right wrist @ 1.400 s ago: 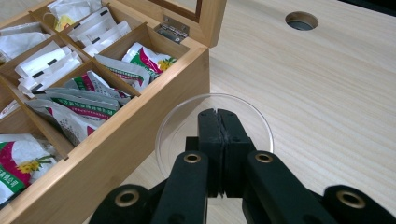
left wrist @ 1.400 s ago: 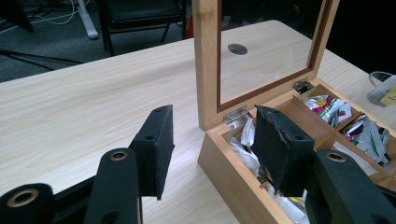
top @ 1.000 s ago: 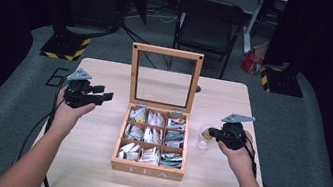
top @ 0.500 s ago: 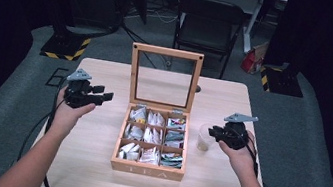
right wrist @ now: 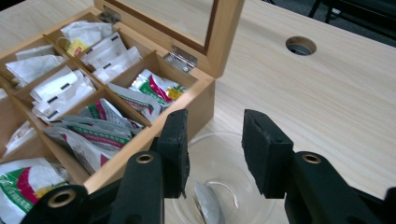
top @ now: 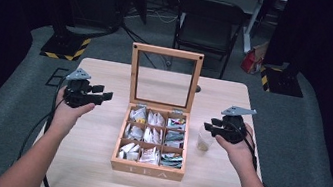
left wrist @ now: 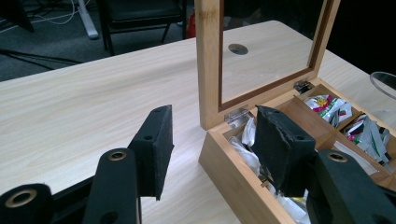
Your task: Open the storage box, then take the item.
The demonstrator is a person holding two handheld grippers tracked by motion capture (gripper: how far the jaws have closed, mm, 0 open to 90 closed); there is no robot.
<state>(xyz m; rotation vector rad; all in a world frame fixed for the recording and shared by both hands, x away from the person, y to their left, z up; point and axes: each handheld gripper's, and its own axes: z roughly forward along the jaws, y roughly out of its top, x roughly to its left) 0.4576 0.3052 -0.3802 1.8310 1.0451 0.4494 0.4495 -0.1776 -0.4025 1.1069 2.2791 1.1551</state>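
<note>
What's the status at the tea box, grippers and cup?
Right gripper just opened, empty, over the clear cup; packet inside. Left gripper open, empty. Tea box open. Nothing in the way.

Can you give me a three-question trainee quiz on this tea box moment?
1. True or false: the lid of the tea box stands open.
2. What lies in the clear cup below the right gripper? A) a spoon B) a tea bag packet C) a coin
3. Fill in: the left gripper hovers with its jaws ____ and nothing between them.

Key: 1 true. 2 B: a packet lies in the cup; the right jaws have just been opening above it. 3 open.
</note>
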